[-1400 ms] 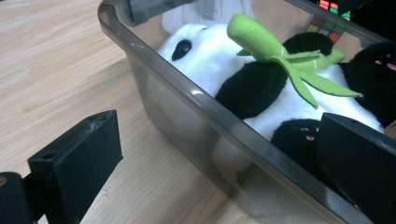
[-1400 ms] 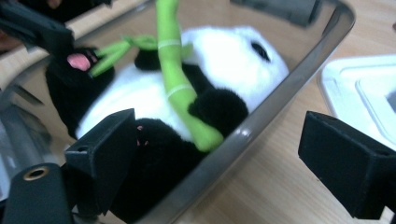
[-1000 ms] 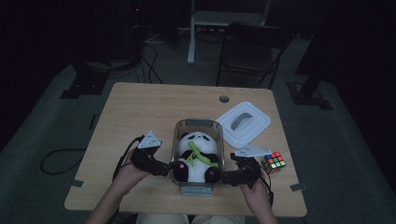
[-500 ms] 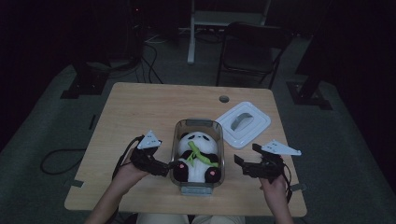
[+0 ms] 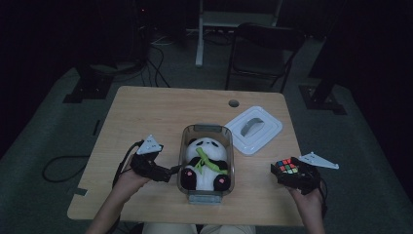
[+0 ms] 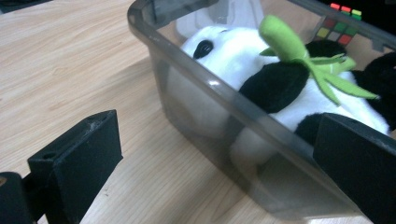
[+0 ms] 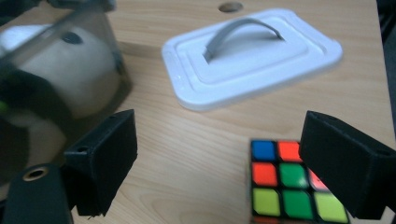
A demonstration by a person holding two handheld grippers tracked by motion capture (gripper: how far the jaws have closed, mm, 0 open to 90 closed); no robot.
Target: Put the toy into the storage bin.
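The panda plush (image 5: 204, 163) lies on its back inside the smoky clear bin (image 5: 190, 139), which sits near the middle of my surface (image 5: 146, 112), closer to the near edge. A green leaf sprig (image 6: 299, 51) lies across its chest, and its head points toward the far edge. In the left claw view the bin's long wall runs slantwise in front of me, with the plush pressed against it from inside.

My left claw (image 5: 171, 171) rests at the bin's left wall, near its near corner. Its 2 jaws stand wide apart: 1 out over bare wood, the other up by the bin's rim, with nothing gripped between them.

The white lid (image 5: 254, 129) with its arched grey handle lies flat on the surface beside the bin's far right corner, toward the right edge. A round cable hole (image 5: 234, 103) sits just beyond it, near the far edge.

The puzzle cube (image 5: 287, 167) lies near the right edge, toward the near corner. My right claw (image 5: 278, 173) is at it, jaws spread wide; in the right gripper view 1 jaw stands over the cube's right side, and I cannot tell whether it touches, while the other is apart over bare wood, so the cube is not clamped.
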